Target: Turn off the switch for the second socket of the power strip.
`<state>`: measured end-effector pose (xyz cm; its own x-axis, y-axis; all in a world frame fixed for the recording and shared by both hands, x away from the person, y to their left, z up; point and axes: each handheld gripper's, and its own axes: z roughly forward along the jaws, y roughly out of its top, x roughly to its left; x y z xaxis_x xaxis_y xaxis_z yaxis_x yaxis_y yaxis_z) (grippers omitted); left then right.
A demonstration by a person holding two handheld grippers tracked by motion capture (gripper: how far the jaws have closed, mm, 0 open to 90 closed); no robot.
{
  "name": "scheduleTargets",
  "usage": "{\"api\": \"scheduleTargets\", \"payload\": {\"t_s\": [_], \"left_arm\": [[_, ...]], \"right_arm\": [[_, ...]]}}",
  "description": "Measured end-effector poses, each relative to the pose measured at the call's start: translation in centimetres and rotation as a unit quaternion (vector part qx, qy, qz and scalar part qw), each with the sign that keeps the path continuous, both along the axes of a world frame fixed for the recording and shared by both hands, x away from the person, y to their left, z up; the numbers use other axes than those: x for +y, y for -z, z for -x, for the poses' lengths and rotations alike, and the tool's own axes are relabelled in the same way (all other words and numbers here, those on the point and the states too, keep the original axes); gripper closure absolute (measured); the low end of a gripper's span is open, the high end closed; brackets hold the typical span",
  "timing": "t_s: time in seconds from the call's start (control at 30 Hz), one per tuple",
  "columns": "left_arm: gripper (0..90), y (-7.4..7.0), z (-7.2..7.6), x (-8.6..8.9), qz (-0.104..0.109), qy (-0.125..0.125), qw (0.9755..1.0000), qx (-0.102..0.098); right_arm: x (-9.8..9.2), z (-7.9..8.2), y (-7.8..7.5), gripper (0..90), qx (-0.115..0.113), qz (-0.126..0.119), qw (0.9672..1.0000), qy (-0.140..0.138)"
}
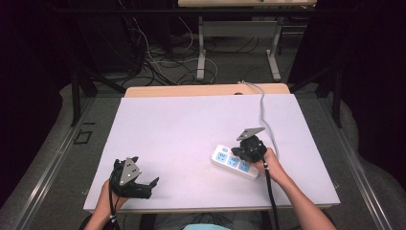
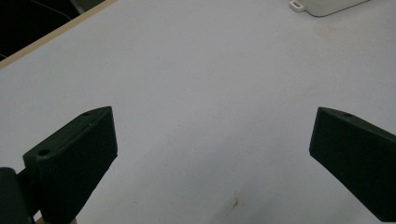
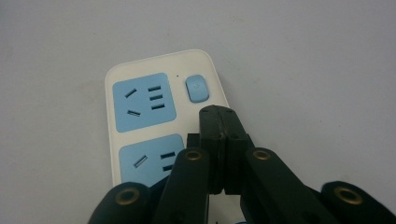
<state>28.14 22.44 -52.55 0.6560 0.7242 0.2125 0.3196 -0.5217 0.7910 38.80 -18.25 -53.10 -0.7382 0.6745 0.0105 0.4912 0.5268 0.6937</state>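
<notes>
Right tongs (image 3: 218,116) pressed closed, empty, tips over one white plastic power strip (image 1: 235,162) beside its single blue button (image 3: 197,88); three blue sockets. Left tongs (image 1: 143,184) wide apart, empty, near worktop (image 1: 182,124) front-left corner.

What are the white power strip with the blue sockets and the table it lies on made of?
The power strip looks like moulded plastic: a smooth white shell with rounded corners, matte blue socket panels and a blue button. The table has a flat, matte, pale sheet on top, perhaps laminate or paper; I cannot tell which. Along its far side runs a light tan edge that looks like wood.
</notes>
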Motion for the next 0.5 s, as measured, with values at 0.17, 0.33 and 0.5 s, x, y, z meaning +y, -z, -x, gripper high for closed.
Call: {"api": "scheduleTargets", "payload": {"t_s": [0.17,0.33,0.5], "left_arm": [[0.6,-0.06,0.02,0.06,-0.003,0.001,1.0,0.003],[0.6,-0.09,0.03,0.09,-0.007,0.001,1.0,0.003],[0.6,-0.1,0.04,0.13,-0.007,0.002,1.0,0.003]], "right_arm": [[0.03,0.03,0.01,90.0,-0.003,0.0,1.0,-0.003],[0.05,0.11,0.05,90.0,-0.009,0.002,1.0,-0.002],[0.07,0.18,0.08,90.0,-0.009,0.0,1.0,0.001]]}}
